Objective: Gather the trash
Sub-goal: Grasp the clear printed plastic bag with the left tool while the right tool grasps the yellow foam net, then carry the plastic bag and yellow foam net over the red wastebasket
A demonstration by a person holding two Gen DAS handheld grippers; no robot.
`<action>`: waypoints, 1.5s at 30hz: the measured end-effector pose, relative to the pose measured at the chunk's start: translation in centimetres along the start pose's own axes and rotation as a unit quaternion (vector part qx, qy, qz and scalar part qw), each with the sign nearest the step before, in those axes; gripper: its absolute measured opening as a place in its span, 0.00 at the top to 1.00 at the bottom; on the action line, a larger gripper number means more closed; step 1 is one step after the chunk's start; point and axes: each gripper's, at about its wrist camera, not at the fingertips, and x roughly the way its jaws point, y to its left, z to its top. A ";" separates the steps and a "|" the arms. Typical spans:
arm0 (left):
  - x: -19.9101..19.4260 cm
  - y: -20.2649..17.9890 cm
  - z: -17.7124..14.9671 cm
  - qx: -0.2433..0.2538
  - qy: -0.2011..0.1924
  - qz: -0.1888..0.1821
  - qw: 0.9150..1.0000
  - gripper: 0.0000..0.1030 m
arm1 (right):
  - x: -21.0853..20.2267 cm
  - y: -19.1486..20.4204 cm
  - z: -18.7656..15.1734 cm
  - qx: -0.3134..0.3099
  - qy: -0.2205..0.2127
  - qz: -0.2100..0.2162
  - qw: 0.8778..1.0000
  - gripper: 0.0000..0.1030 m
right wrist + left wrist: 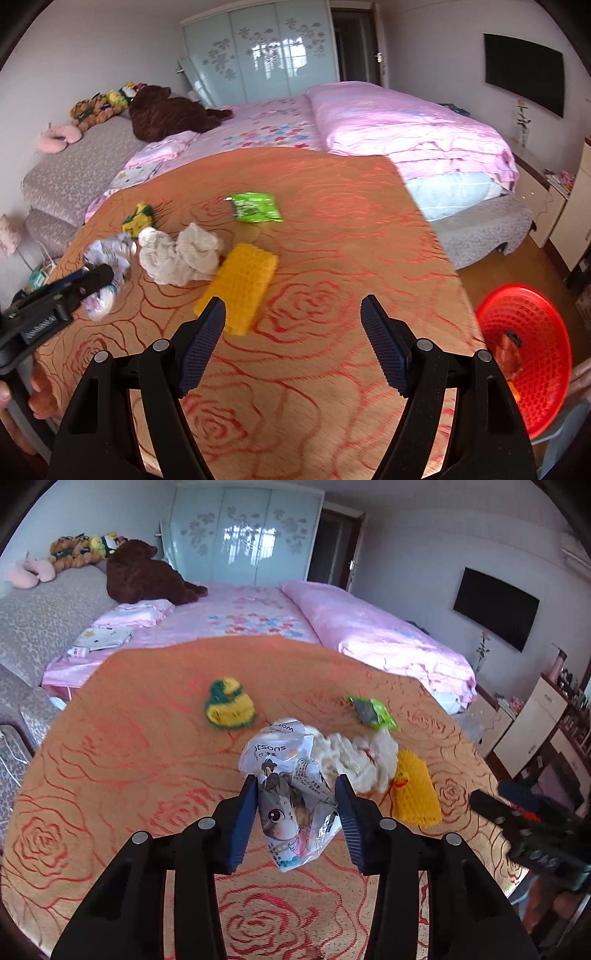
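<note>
Left wrist view
- Left gripper (297, 812): jaws partly closed, both blue pads pressing the sides of a crumpled white wrapper (291, 786) with a cartoon cat print; the wrapper hangs between the fingers, its lower end clear of the cloth.
- Table (110, 775): covered in an orange cloth with red rose outlines.
- Other litter: a wad of white tissue (354, 757) just behind the wrapper; a green snack packet (373, 710) farther back.
- Other things: a yellow scrubber (415, 794) right of the tissue; a yellow-green knitted piece (229, 707) at the back left.
- Right gripper (517, 823): seen only as a dark blurred shape at the right edge.

Right wrist view
- Right gripper (293, 343): jaws wide apart, nothing between them, over bare cloth.
- Basket (535, 369): red, mesh-walled, off the table's right edge and lower; something orange-brown lies inside, too blurred to identify.
- Wrapper: at the table's left side, in the left gripper's fingertips.
- Tissue and scrubber: touching each other, mid-table.
- Green packet: lying flat, apart from the rest.
- Hand (22, 406): fingers visible at the lower left edge.
</note>
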 end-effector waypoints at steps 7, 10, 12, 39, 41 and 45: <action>-0.3 1.7 0.5 -0.022 -0.004 0.009 1.000 0.60 | 2.3 3.0 0.7 -0.024 0.011 0.012 1.000 0.29; -0.3 2.0 0.7 -0.027 -0.005 0.012 1.000 0.60 | 3.5 3.8 0.7 -0.031 0.021 0.009 0.999 0.29; -0.4 2.0 0.8 -0.025 -0.007 0.015 1.000 0.60 | 4.2 4.1 0.7 -0.031 0.029 0.008 0.999 0.29; -0.2 1.4 0.5 -0.013 -0.011 0.018 1.000 0.60 | 3.4 1.4 0.3 -0.018 0.016 -0.010 1.000 0.71; -0.3 1.2 0.5 -0.011 -0.012 0.017 1.000 0.60 | 2.9 1.1 0.3 -0.019 0.009 -0.014 1.000 0.71; -0.3 0.8 0.4 -0.006 -0.013 0.014 1.000 0.60 | 1.5 0.3 0.5 -0.019 -0.008 -0.021 1.000 0.71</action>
